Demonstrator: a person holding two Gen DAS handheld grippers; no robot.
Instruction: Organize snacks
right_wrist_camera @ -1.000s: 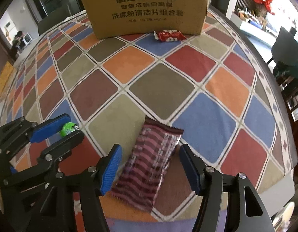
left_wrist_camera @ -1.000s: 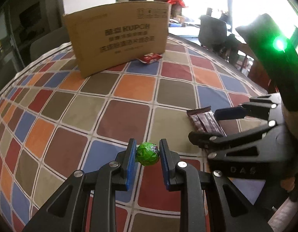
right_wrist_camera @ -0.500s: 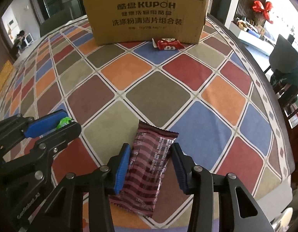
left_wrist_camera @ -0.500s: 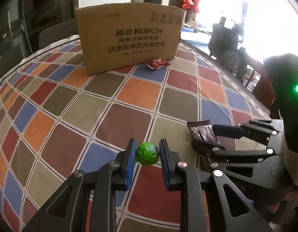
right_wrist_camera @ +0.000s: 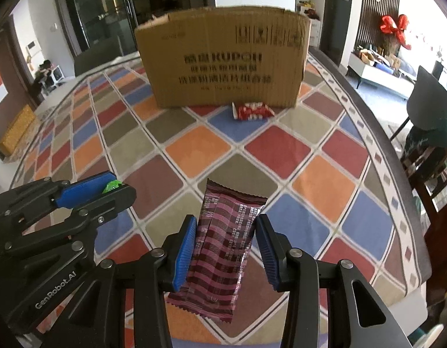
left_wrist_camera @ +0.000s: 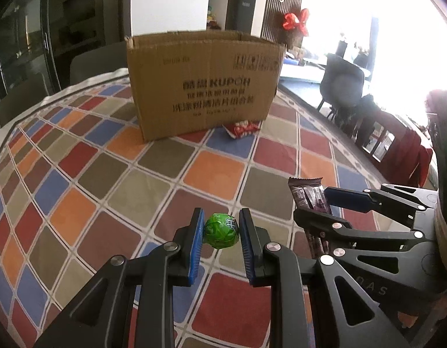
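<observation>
1. because both snacks go to the cardboard box (right_wrist_camera: pixel 223 61) at the table's far edge, the left gripper (left_wrist_camera: pixel 220 232) pinches the green candy ball (left_wrist_camera: pixel 221 231).
2. right gripper (right_wrist_camera: pixel 225 243) clamps the maroon wafer bar (right_wrist_camera: pixel 220 246) above the near edge.

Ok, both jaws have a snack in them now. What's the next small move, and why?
Probably carry both forward to the open cardboard box and over its rim. The left gripper is shut on the green candy ball, the right gripper on the maroon striped wrapper, and both look clear of the checked tablecloth. The red packet by the box can wait.
</observation>
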